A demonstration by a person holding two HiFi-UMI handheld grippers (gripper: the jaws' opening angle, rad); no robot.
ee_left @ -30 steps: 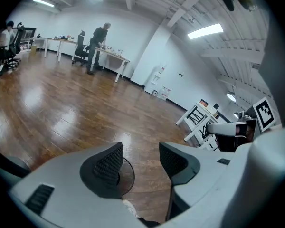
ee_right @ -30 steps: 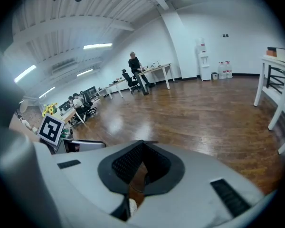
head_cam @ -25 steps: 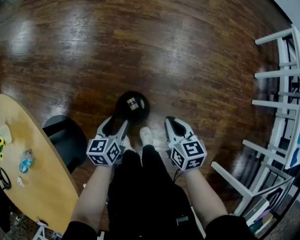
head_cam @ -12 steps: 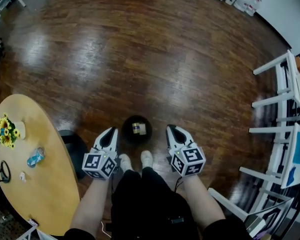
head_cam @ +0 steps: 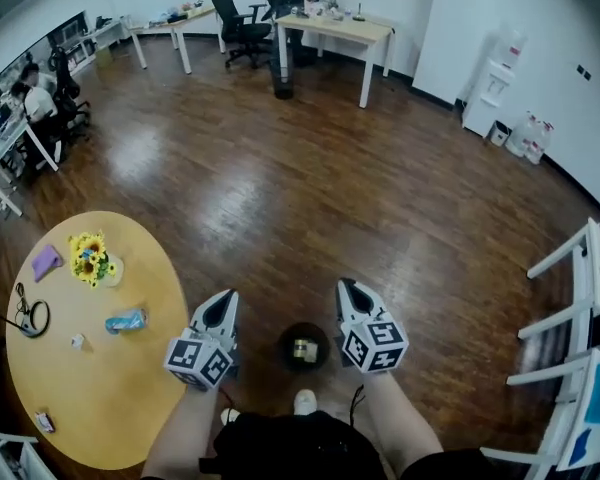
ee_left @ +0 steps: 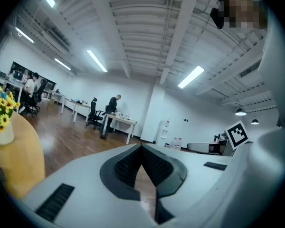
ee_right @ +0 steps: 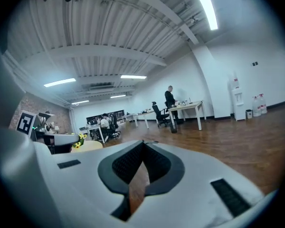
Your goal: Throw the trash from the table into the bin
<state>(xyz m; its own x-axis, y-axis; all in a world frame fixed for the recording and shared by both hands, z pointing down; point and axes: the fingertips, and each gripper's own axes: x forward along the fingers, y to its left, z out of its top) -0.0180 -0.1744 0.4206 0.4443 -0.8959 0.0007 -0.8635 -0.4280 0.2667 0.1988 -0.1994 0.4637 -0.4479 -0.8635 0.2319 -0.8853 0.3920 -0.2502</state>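
Observation:
The small black bin [head_cam: 303, 348] stands on the wood floor just ahead of my feet, with a yellowish item lying inside it. My left gripper [head_cam: 226, 300] hangs to the bin's left and my right gripper [head_cam: 346, 288] to its right, both raised and pointing out across the room. In the left gripper view the left gripper [ee_left: 141, 147] has its jaws shut with nothing between them. The right gripper [ee_right: 143, 142] is also shut and empty. On the round yellow table [head_cam: 150, 388] at the left lie a blue wrapper [head_cam: 126, 320] and a small white scrap [head_cam: 77, 341].
The table also carries a vase of yellow flowers [head_cam: 90, 258], a purple cloth [head_cam: 46, 261] and a black cable [head_cam: 30, 315]. A white rack [head_cam: 580, 308] stands at the right. Desks, office chairs and people sit far across the room, near a water dispenser [head_cam: 495, 83].
Both grippers have risen from beside the bin and now point level. The left jaws have closed. The head view has tilted up, bringing the far room into sight.

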